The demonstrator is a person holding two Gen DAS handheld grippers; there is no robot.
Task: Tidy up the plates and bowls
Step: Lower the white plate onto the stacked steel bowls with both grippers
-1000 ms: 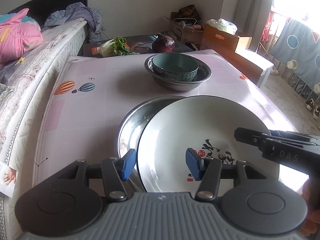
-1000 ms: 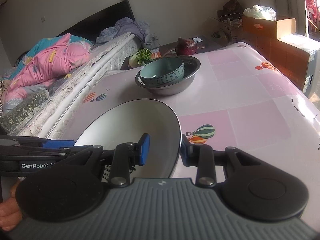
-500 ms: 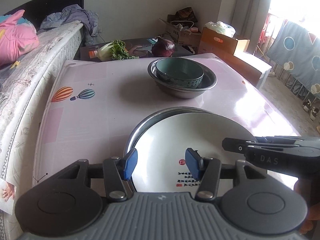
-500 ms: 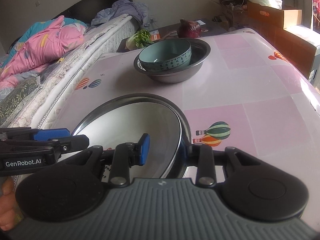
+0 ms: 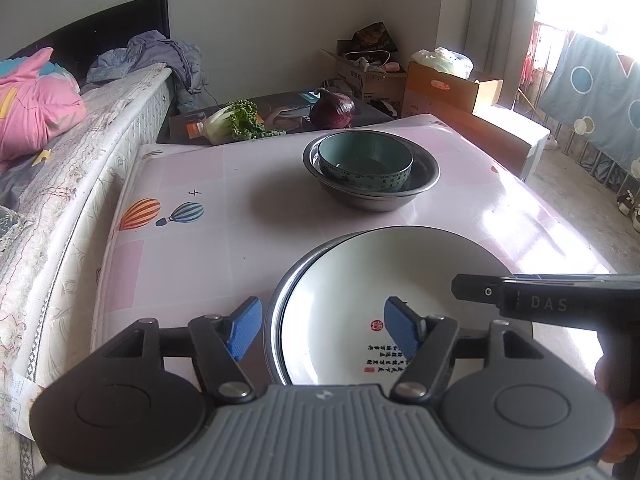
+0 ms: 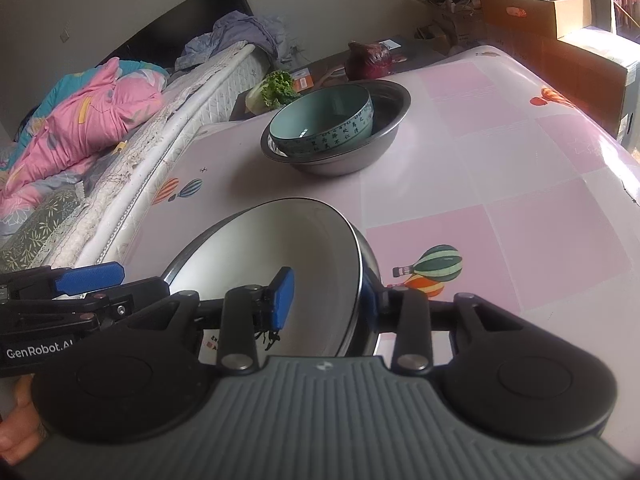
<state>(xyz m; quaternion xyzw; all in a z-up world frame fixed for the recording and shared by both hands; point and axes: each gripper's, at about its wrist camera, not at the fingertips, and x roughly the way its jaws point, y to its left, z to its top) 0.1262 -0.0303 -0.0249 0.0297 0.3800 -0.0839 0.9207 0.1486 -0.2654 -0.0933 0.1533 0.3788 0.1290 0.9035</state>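
"DAS" in pale letters on black right gripper, at right in left wrist view. "GenRobot.AI" in white on black left gripper, at near left in right wrist view. White plate: red stamps and black Chinese writing on near part, too small to read. Blue-green bowl, far on table: ring of dark Chinese signs round side, cannot read.

A lived-in home bedroom is shown — a bed with a dark headboard and a rumpled pink quilt is set against a table covered in balloon-print cloth, and cardboard boxes are piled by the wall — laundry is hung at the window.
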